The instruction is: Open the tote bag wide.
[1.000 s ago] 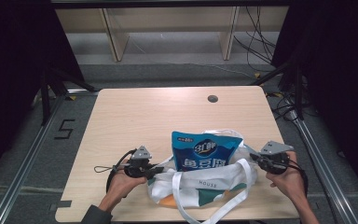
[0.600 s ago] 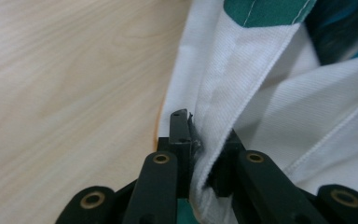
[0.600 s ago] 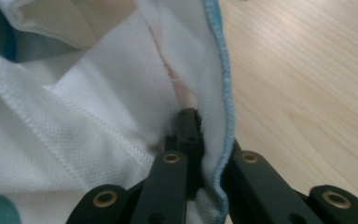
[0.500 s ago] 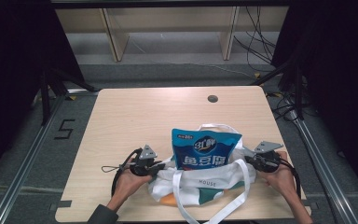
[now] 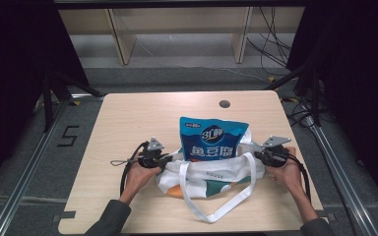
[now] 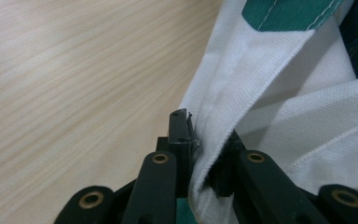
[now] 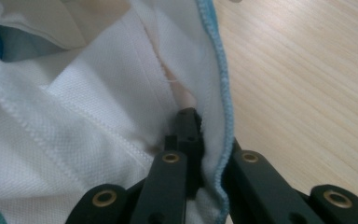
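- Left gripper (image 5: 166, 159) clamped on the left rim of the white tote bag (image 5: 211, 179); in the left gripper view the hem is pinched btwn the black jaws, cloth bunched at the tips.
- Right gripper (image 5: 260, 154) likewise clamped on the bag's right rim, where a light-blue stitched edge (image 7: 221, 116) runs down into the jaws.
- Why held so: w/ one grip on each side, the mouth can be held wide and the cloth drawn around the blue snack packet (image 5: 211, 138), which stands upright in the opening, top half above the rim (looks like bagging work, prob. most of the way in).
- Bag lies at the near-middle of the table (image 5: 128, 123), its strap (image 5: 216, 216) looped loose toward the near edge; hands are well apart, one at each end.
- Surface: pale wood-grain top, bare but for a small dark round spot (image 5: 224, 103) near the far edge.
- Room: dark surround, grey floor, light wooden shelving (image 5: 177, 29) behind, cables (image 5: 270, 44) at far right, a "5" marked on the floor (image 5: 68, 136) at left.
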Motion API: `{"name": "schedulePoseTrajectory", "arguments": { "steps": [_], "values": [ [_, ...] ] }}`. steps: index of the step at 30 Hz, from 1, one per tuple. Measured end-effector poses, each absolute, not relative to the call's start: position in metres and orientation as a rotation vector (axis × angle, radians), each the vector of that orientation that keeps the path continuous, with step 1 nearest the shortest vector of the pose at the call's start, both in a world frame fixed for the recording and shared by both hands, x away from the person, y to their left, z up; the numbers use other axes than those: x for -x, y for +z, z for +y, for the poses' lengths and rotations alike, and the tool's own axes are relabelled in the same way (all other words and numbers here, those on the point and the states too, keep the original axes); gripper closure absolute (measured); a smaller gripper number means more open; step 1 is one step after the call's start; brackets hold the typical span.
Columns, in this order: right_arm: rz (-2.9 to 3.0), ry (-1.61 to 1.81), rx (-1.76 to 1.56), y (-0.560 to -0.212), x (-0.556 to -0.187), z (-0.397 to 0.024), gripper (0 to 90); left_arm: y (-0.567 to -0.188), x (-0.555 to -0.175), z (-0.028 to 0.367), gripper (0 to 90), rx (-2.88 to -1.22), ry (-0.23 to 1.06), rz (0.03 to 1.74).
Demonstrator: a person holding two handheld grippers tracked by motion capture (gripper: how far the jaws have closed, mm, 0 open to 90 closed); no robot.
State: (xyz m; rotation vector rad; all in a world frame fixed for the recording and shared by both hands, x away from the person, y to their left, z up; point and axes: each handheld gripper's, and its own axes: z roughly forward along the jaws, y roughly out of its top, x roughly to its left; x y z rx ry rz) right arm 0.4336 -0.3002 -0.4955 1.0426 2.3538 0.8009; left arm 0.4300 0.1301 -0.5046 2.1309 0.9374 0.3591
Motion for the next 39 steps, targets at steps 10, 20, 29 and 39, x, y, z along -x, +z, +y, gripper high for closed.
{"name": "schedulePoseTrajectory", "arguments": {
  "steps": [10, 20, 29, 39],
  "values": [
    [2.194, 1.055, -1.182, -0.462, -0.419, -0.325, 66.3, -0.497, -0.433, 0.146, 64.3, -2.051, 0.301, 0.957],
    [2.179, 1.279, -1.018, -0.406, -0.388, -0.317, 60.0, -0.465, -0.431, 0.146, 48.3, -1.967, 0.340, 0.928],
    [2.373, 1.331, -0.823, -0.399, -0.374, -0.270, 48.6, -0.451, -0.449, 0.120, 49.0, -2.055, 0.337, 0.819],
    [2.607, 1.101, -0.721, -0.427, -0.377, -0.263, 74.2, -0.468, -0.492, 0.102, 81.4, -2.016, 0.263, 0.923]
  ]
}}
